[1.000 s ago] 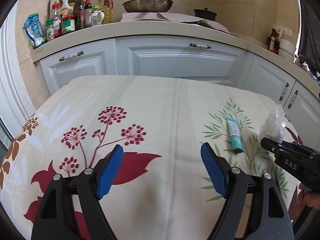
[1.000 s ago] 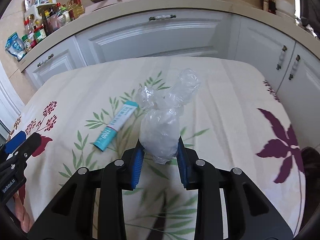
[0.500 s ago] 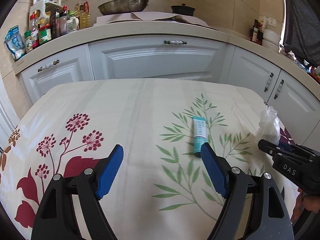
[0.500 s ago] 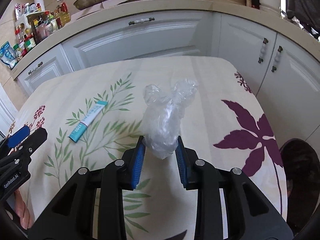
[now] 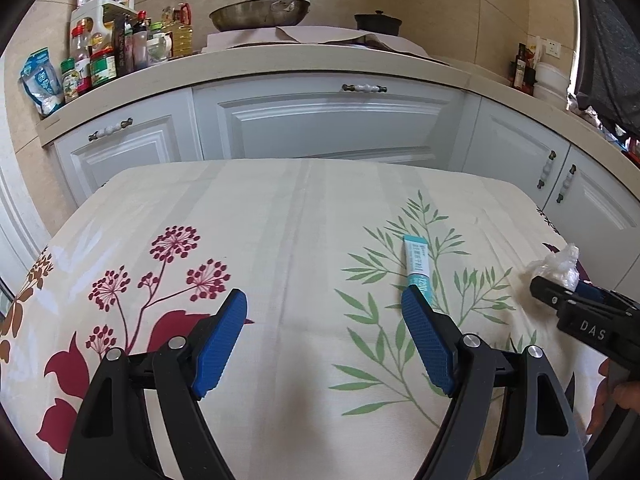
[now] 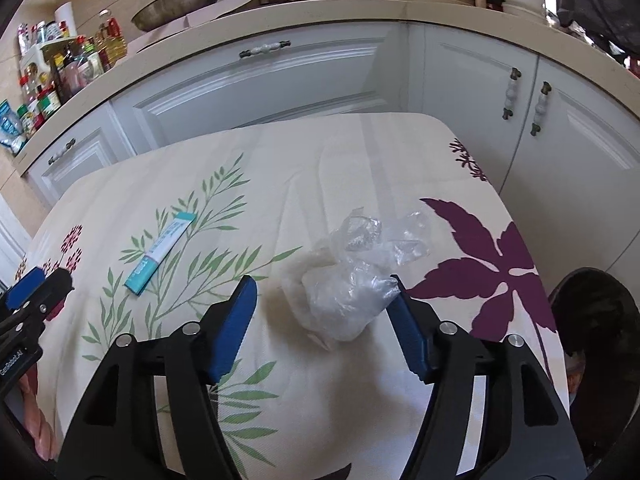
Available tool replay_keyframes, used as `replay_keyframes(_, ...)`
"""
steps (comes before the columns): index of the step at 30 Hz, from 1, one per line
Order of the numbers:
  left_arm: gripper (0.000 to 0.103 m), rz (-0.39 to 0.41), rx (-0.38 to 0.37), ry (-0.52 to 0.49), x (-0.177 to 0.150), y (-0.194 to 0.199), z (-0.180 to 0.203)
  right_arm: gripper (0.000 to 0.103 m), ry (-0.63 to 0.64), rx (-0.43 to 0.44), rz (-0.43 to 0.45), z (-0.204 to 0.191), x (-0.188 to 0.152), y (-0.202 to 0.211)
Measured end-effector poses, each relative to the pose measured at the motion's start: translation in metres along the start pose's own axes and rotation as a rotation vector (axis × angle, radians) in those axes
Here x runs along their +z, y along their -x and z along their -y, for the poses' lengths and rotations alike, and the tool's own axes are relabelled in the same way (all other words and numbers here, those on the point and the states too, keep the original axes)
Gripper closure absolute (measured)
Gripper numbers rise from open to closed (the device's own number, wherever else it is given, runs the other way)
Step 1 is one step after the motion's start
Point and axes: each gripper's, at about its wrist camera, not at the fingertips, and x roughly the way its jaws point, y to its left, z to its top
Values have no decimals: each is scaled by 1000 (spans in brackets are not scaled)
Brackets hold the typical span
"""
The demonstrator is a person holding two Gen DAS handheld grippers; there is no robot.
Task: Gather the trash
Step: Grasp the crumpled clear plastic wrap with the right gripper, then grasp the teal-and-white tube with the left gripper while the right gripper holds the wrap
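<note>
A crumpled clear plastic bag sits between the fingers of my right gripper, whose jaws are opening. The bag leans against the right pad and stands clear of the left one, over the flowered tablecloth. The left wrist view shows the same bag at the far right, above the right gripper. A teal sachet lies flat on the green leaf print, just beyond the right fingertip of my left gripper. That gripper is open and holds nothing. In the right wrist view the sachet lies left of the bag.
A dark round bin stands on the floor off the table's right edge. White cabinets run behind the table. Their counter carries bottles, a pan and a dark pot. A hand holds the right gripper.
My right gripper's jaws have spread apart, and the bag they squeezed now slumps lower against the right pad. The left gripper has drifted right, bringing the sachet up to its right finger.
</note>
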Motion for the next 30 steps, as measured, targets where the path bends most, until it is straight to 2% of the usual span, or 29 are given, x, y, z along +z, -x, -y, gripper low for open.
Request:
replay_keyframes(7,26,1,8,15,-1,1,-9,36,-11,-26,12,4,5,2)
replay_keyframes(10,26,1,7,19,-1,2,-12,31,-8,-32,15,4,6,2)
replay_keyframes(19,26,0,-5,20,-1,1,-11,31,23,-65,-7,-3,7,-7)
replay_keyframes(23,26,-1,-14,15,-1,1,-9,44,23,-52,-24,-2,5,-12)
replay_keyframes(30,26,-3,-35,-1,2,-2,1,48,8,-40,2,1,5,-6)
